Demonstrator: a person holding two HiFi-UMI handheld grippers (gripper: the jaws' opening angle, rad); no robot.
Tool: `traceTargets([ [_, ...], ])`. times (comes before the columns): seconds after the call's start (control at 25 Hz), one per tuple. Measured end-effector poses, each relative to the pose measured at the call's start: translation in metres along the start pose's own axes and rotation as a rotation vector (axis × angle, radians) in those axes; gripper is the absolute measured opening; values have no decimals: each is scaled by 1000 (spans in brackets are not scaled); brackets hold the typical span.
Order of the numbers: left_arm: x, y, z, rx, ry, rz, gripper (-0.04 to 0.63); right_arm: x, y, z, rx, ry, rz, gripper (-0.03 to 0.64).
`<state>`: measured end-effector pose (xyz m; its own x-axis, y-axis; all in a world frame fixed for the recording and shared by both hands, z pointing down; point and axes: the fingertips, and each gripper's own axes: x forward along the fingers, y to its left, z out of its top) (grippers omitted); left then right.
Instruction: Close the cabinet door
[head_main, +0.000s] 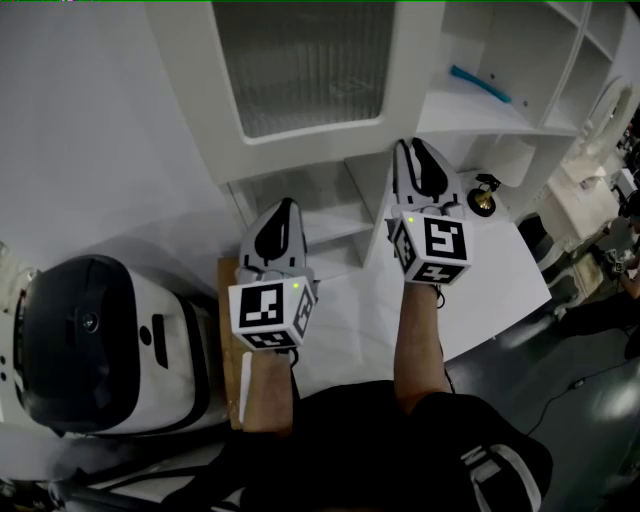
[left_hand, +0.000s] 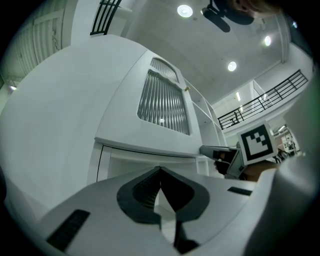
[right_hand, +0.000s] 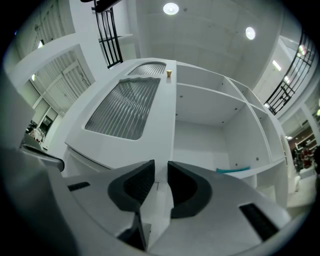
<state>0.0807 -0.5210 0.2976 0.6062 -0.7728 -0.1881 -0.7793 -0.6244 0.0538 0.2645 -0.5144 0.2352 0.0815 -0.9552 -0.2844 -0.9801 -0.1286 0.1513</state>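
White open shelves (head_main: 455, 110) fill the background. The cabinet door (head_main: 300, 65), with its ribbed glass panel, stands swung open. Just beside the door's free lower corner is the right hand-held gripper (head_main: 418, 150), its jaws a narrow gap apart and pinching nothing. Below the door's bottom edge, the left hand-held gripper (head_main: 287, 207) is pressed together and empty.

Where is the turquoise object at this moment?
The turquoise object lies at the head view's upper right, on a white shelf, right of the ribbed-glass door and above the right gripper.
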Motion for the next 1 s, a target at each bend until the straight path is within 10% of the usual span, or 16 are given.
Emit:
traceTargets([
  [1.0,-20,8,-11,-9,4,59,12,7,15,-37,12,144,87,20],
])
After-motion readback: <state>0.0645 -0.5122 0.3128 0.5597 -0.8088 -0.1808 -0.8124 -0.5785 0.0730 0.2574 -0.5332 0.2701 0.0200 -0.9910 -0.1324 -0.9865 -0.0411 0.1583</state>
